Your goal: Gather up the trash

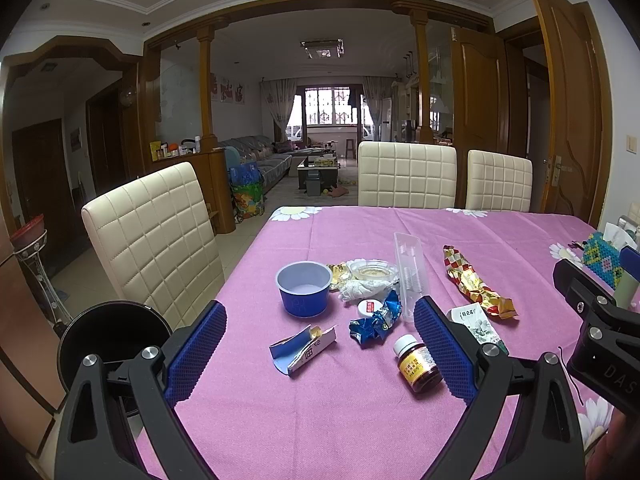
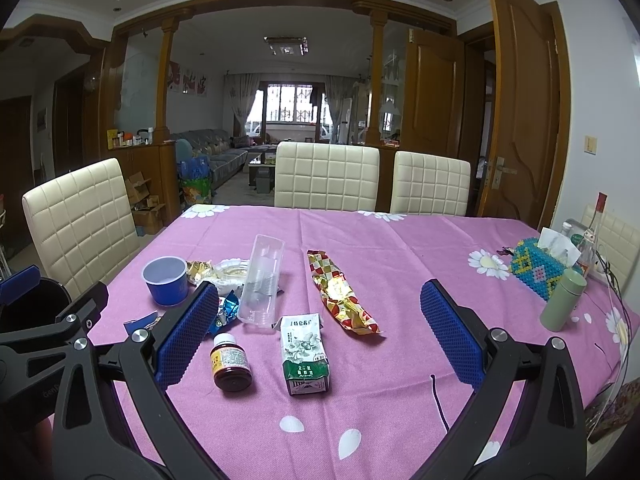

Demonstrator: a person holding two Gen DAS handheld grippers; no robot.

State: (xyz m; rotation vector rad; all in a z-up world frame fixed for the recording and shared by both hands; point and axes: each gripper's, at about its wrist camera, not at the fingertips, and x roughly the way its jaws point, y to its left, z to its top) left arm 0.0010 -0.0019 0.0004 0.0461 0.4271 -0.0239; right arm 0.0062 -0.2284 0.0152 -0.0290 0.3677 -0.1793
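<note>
Trash lies on the pink tablecloth (image 1: 340, 420): a blue cup (image 1: 304, 288), a torn blue-and-white box (image 1: 304, 348), a crumpled blue wrapper (image 1: 376, 320), a brown pill bottle (image 1: 418, 362), a clear plastic tray (image 1: 410, 276) and a red-gold foil wrapper (image 1: 476, 284). My left gripper (image 1: 320, 340) is open above the near table, empty. My right gripper (image 2: 320, 332) is open too, over a green-white carton (image 2: 306, 352), the pill bottle (image 2: 231, 362) and the foil wrapper (image 2: 346, 296). A black bin (image 1: 108, 340) stands off the table's left edge.
Cream padded chairs (image 1: 156, 240) (image 1: 406, 174) stand at the left and far sides. At the right edge sit a beaded tissue box (image 2: 540, 266), a green flask (image 2: 562, 300), bottles and cables. A glass dish (image 1: 374, 270) and white tissue lie behind the cup.
</note>
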